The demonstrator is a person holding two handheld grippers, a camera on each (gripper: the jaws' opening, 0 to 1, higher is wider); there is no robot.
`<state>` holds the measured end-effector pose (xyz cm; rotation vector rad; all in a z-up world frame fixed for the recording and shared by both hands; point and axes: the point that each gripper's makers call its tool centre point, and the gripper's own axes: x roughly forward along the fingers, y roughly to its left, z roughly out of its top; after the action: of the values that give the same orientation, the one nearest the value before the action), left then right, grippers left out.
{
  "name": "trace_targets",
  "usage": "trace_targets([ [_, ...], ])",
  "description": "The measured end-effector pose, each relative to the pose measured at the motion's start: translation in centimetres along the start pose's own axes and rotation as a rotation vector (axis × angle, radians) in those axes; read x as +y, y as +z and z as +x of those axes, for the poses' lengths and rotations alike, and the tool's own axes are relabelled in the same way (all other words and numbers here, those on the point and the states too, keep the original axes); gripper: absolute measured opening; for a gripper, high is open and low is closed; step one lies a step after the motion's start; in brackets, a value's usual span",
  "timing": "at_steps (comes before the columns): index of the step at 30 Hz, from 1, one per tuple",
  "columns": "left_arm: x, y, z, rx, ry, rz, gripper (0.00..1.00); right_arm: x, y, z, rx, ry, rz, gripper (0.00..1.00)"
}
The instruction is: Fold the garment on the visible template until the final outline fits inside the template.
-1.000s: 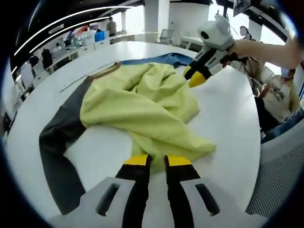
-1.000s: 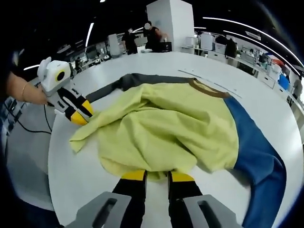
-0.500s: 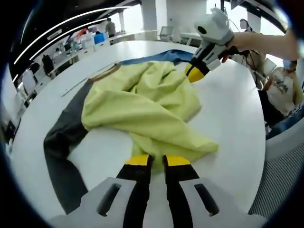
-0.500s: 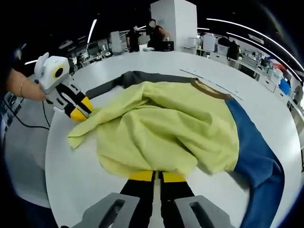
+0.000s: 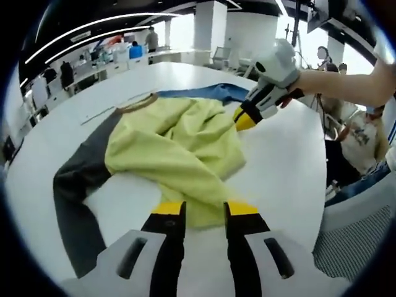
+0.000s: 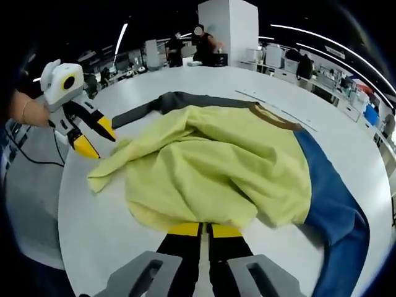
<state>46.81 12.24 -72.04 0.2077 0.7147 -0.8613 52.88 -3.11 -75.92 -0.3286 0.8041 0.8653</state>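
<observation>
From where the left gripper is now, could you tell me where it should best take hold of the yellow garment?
Take the loose pointed corner of the yellow garment, which lies flat on the white table away from the bunched middle. Come in low from the table's edge; the left gripper is open just beside that corner, so the thin single flap should slip between its jaws.

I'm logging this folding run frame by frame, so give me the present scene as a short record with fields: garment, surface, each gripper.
garment: shirt with a yellow body, one grey sleeve, one blue sleeve and a brown collar; body bunched and folded over itself
surface: white table; sleeves spread flat to either side
left gripper: jaws apart, at the yellow corner nearest it, not clamping it
right gripper: jaws closed on the shirt's near edge
template: not discernible
</observation>
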Motion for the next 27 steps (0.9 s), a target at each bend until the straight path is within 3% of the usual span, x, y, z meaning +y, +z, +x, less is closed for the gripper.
trace_targets([
  [5,-0.4,0.2,-0.3,-0.009,0.003,-0.028,0.27,0.0,0.0,0.0,0.000,0.001,0.002,0.00],
  [13,-2.0,-0.3,-0.5,-0.016,-0.013,-0.138,0.32,0.0,0.1,-0.1,-0.002,0.001,0.002,0.00],
  [27,-3.4,-1.7,0.2,-0.002,0.013,-0.213,0.25,0.0,0.0,-0.1,0.000,-0.001,0.002,0.00],
])
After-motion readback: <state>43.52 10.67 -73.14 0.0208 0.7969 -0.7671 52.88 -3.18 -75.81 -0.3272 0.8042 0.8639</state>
